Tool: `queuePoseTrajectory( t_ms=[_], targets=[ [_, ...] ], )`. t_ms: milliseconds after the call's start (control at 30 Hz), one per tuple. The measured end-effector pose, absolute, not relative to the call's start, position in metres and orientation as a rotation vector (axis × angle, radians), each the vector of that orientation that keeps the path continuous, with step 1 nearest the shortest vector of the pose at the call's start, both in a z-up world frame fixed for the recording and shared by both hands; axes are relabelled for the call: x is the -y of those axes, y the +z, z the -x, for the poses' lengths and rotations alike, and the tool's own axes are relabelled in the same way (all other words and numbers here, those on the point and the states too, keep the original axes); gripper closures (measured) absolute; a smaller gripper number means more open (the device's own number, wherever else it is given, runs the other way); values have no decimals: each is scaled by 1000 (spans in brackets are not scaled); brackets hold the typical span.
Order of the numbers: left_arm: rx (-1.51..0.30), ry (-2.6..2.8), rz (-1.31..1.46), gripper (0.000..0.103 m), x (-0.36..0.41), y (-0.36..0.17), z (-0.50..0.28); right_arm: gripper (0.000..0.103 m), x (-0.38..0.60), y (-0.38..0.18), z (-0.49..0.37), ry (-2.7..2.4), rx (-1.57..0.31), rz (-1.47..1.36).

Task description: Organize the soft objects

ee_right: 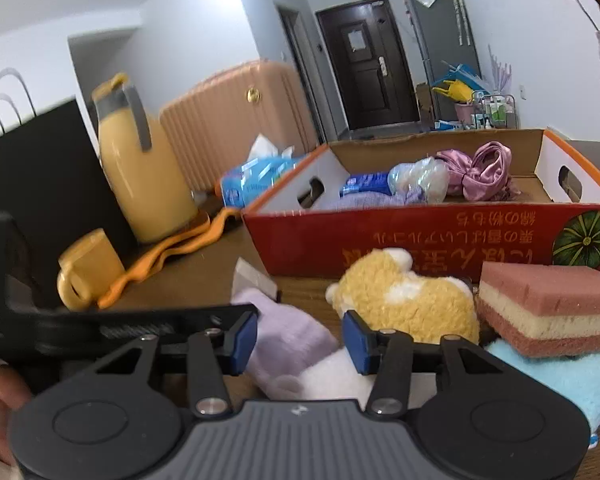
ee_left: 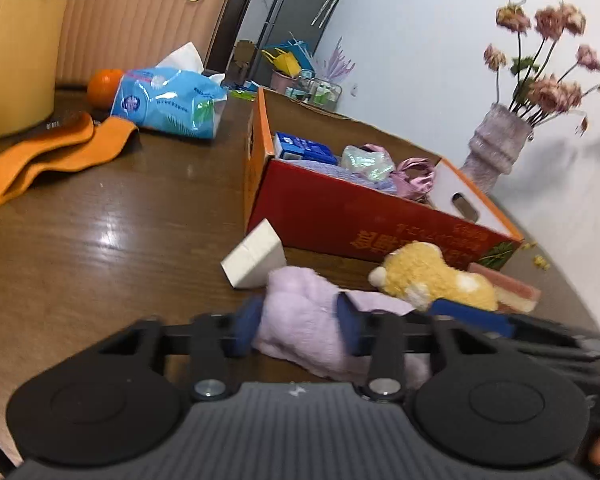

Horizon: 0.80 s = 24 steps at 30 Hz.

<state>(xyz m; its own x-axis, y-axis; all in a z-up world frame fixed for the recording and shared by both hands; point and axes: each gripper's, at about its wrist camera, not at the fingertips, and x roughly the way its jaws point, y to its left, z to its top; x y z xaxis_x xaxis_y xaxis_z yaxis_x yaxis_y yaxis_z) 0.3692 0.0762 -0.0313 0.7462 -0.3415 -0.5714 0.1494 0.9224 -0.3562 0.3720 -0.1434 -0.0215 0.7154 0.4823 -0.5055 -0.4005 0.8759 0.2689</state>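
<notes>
A lilac plush toy [ee_left: 300, 312] lies on the brown table in front of a red cardboard box [ee_left: 340, 220]. My left gripper [ee_left: 298, 324] has its blue pads on either side of the plush and grips it. My right gripper [ee_right: 300, 340] is open around the same lilac plush [ee_right: 292, 336] from the other side, pads not pressing it. A yellow plush [ee_left: 432, 276] lies to the right, also in the right wrist view [ee_right: 412, 300]. A pink layered sponge [ee_right: 552, 308] rests on a light blue cloth [ee_right: 572, 380]. The box [ee_right: 420, 236] holds several soft items.
A white block [ee_left: 256, 258] lies by the box. An orange cloth [ee_left: 52, 156], a blue tissue pack [ee_left: 168, 100], an orange [ee_left: 102, 86] and a yellow jug [ee_right: 144, 168] stand at the left. A yellow mug [ee_right: 88, 268] and a flower vase [ee_left: 496, 148] are nearby.
</notes>
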Motion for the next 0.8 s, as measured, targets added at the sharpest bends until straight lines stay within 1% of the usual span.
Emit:
queuePoseTrajectory(
  t_ms=[33, 67, 100, 233, 267, 433, 500, 567, 600, 800],
  targets=[
    [-673, -262, 302, 71, -77, -30, -365, 59, 141, -21, -370, 489, -597, -104],
    [-672, -245, 310, 72, -78, -30, -360, 59, 141, -21, -368, 483, -602, -80],
    [-670, -233, 326, 75, -79, -29, -354, 57, 141, -20, -366, 478, -609, -59],
    [-675, -210, 398, 80, -84, -29, -327, 56, 143, -16, -359, 455, -634, -1],
    [-675, -198, 404, 80, -85, -28, -322, 54, 144, -15, -357, 459, -635, -7],
    [-660, -166, 445, 81, -95, -24, -300, 55, 127, -9, -346, 544, -628, 5],
    [-669, -149, 439, 81, -98, -26, -298, 58, 115, -16, -351, 548, -648, 21],
    [-676, -147, 449, 82, -102, -26, -295, 70, 110, -21, -355, 568, -670, -13],
    [-675, -148, 448, 82, -103, -25, -293, 74, 110, -21, -356, 580, -674, -38],
    [-678, -152, 447, 83, -102, -28, -271, 84, 114, -22, -338, 595, -691, -103]
  ],
)
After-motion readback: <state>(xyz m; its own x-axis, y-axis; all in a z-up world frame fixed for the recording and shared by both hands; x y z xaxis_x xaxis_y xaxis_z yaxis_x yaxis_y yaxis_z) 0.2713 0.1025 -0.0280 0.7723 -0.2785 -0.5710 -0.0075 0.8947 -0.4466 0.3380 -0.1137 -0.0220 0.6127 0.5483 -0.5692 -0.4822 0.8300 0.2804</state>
